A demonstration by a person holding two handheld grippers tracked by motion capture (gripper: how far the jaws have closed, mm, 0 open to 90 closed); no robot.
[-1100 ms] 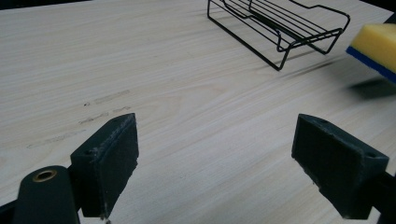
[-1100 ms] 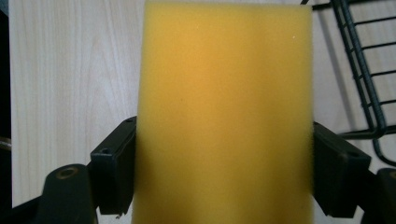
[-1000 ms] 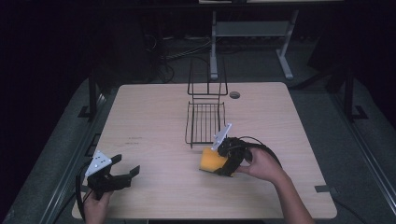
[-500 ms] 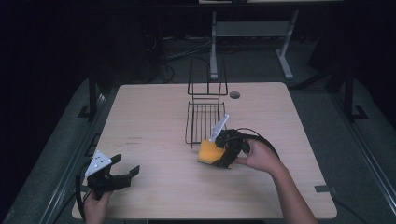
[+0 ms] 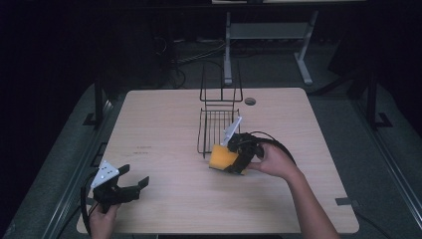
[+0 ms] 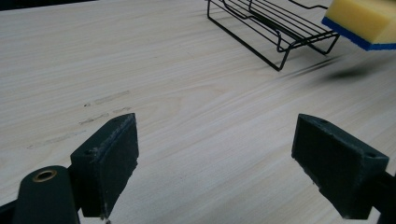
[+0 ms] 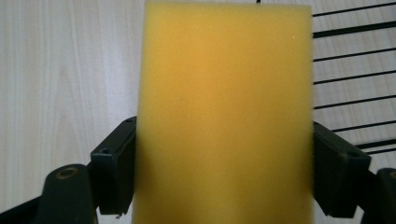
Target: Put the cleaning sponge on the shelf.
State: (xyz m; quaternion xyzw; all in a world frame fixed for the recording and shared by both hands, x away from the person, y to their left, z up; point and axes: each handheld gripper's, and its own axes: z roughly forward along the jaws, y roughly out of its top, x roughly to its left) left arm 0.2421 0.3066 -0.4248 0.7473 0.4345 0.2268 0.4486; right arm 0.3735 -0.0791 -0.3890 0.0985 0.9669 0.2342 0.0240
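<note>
yellow sponge (image 7: 224,116) clamped between right gripper (image 5: 234,158) fingers beside wire rack (image 5: 215,130); left gripper (image 5: 130,185) fingers wide apart, empty

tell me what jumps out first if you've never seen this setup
The bright yellow sponge stands out against the dark room, clamped in the right tool near the middle of the wooden table. It sits at the near end of a black wire rack, and the left gripper view shows a blue layer on its underside. The left tool waits open at the table's near left corner.
</note>
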